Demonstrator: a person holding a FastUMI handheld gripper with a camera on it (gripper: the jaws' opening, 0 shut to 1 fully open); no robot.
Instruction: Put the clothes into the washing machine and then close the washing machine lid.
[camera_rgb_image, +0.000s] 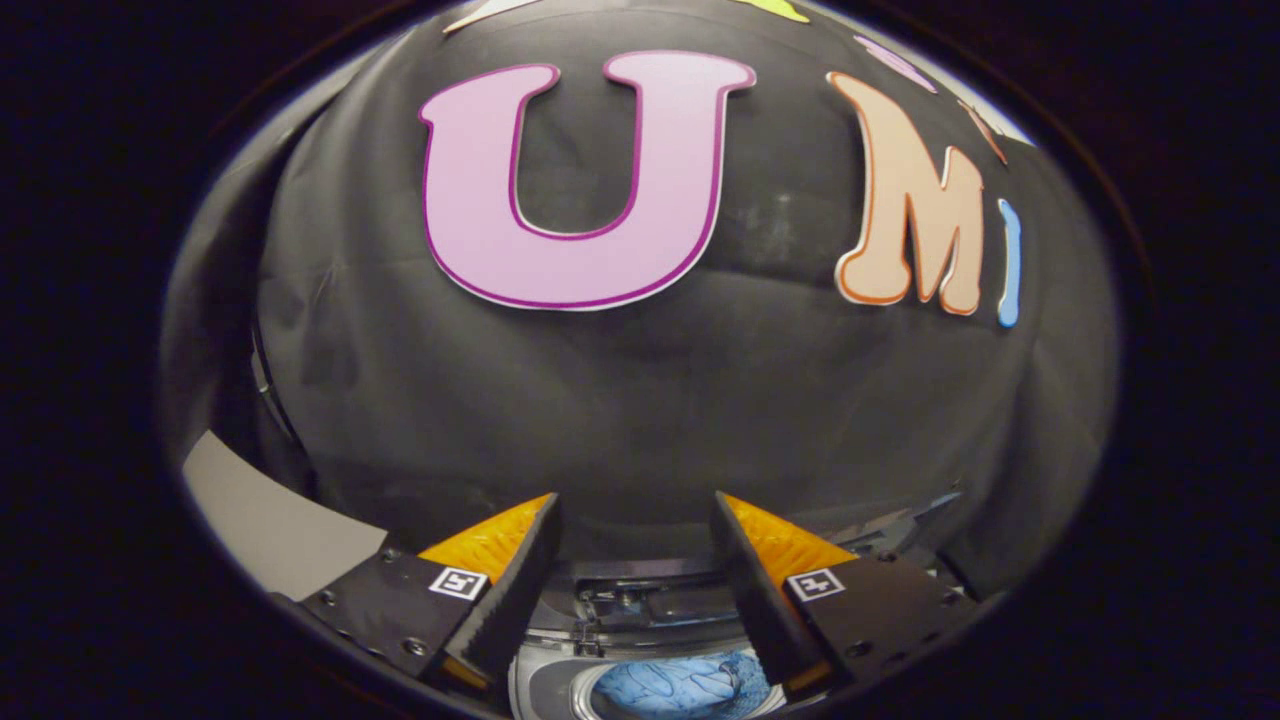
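My gripper (636, 510) stands open, its two fingers wide apart with nothing between them, raised and facing the black cloth wall. Low between the fingers I see the top of the washing machine (640, 605), its round drum opening facing up. Blue clothes (680, 688) lie bunched inside the drum, below and between the fingers. The raised lid and hinge part of the machine (650, 575) shows just beyond the drum, against the wall. The front of the drum is hidden by the fingers.
The black cloth wall (640, 400) hangs close behind the machine. A pale grey panel (270, 530) stands to the left of the left finger. More of the machine's dark top parts (900, 525) show right of the right finger.
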